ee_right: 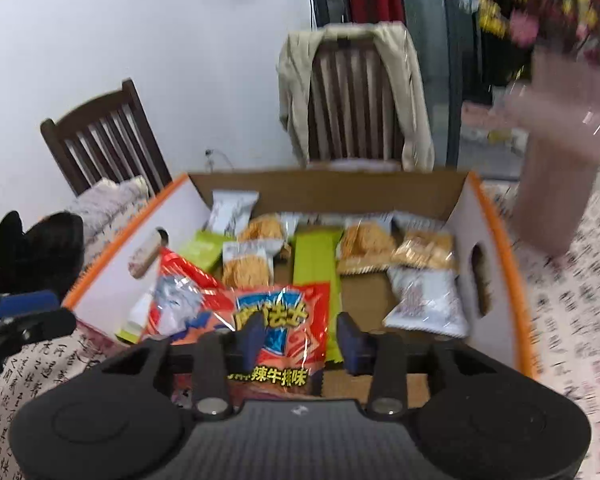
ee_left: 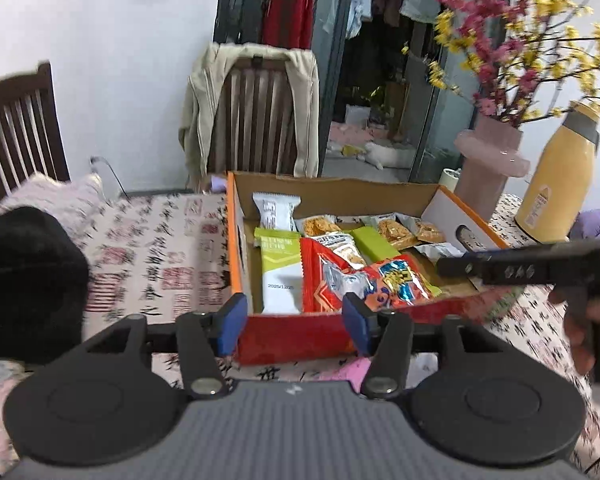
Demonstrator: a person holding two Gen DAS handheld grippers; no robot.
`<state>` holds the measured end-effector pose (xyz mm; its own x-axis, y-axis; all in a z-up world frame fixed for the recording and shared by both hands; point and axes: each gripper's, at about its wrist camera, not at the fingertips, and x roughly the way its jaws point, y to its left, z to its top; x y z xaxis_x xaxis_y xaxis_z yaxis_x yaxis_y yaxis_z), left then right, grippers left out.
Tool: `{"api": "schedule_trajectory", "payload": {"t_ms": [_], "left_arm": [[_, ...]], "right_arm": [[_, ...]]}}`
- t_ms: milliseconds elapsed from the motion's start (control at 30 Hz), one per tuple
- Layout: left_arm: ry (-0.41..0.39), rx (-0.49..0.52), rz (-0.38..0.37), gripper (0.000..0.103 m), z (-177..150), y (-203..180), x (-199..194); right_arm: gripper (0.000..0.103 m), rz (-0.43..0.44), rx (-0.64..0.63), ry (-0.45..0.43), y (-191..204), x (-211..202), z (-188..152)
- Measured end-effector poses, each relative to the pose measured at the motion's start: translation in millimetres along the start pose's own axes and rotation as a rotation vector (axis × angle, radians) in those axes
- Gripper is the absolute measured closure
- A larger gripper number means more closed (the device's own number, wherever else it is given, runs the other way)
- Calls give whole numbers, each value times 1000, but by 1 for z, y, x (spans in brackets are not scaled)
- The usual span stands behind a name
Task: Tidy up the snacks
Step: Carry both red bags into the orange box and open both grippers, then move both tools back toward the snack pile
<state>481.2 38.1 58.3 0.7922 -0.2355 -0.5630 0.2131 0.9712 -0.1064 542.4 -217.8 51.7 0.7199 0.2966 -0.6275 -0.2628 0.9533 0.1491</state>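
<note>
**Snacks mostly boxed — the red packet looks freshly placed**

The cardboard box point(ee_left: 340, 194) on the patterned tablecloth point(ee_left: 148, 248) already holds most of what is visible: a white packet point(ee_left: 276, 210) at the back, a green-and-white bar point(ee_left: 281, 268) along its left wall, a green bar point(ee_right: 314, 264), several clear packs of golden crisps point(ee_right: 366, 248) and a white pack point(ee_right: 424, 300) near its right wall.

The large red snack packet point(ee_right: 280, 320) lies on top at the near end, overlapping the others. The right gripper point(ee_right: 300, 342) stands partly open straddling it; its pads do not appear to press the foil, so it seems released rather than held. The left gripper point(ee_left: 294, 322) is also partly open and empty, poised at the box's red front wall.

No loose snack shows on the cloth — though much of the table is out of view. What remains is likely tidying: the packets lie jumbled, not in rows.
</note>
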Motion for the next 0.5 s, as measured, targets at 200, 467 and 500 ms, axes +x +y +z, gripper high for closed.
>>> {"api": "schedule_trajectory", "payload": {"t_ms": [200, 467, 500], "left_arm": [[-62, 20, 30, 35, -22, -10, -67], [-130, 16, 23, 20, -78, -31, -151], [-134, 17, 31, 19, -87, -34, -159]], "right_arm": [[41, -26, -111, -110, 20, -77, -12], [27, 23, -176, -184, 46, -169, -71], [26, 29, -178, -186, 50, -177, -80]]}}
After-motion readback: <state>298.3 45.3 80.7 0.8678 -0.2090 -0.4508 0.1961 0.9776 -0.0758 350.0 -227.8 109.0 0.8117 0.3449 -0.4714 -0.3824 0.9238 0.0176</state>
